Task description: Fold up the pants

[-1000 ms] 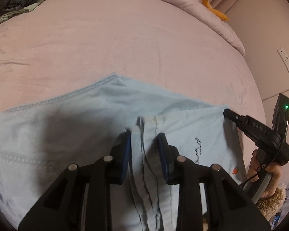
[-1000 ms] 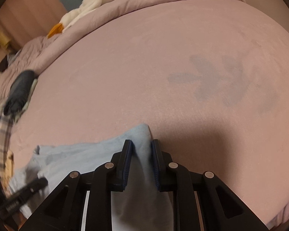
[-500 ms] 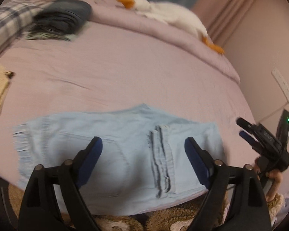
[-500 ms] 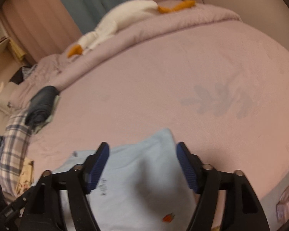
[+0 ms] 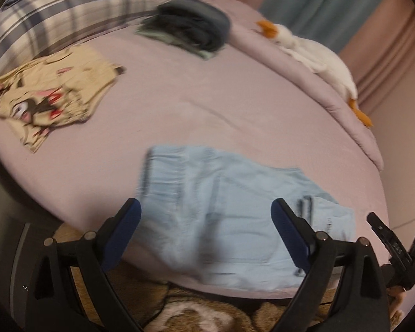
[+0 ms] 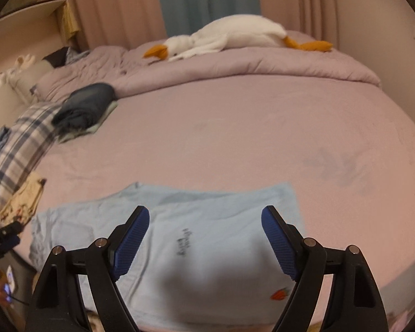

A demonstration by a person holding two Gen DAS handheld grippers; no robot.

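The big pink bed (image 6: pixel 235 138) spreads out ahead of both tongs. The light blue pants (image 6: pixel 207 235) lie folded flat near its edge, right under the tips. The left gripper (image 5: pixel 206 215) and right gripper (image 6: pixel 204 221) both gape wide, holding nothing. For another fold, I think, pinch matching corners and lift evenly.

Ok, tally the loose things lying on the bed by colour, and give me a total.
Light blue: 1, the pants
Dark: 1, the folded pile
Cream print: 1, the garment
White: 1, the plush goose
Plaid: 1, the cloth
Total: 5
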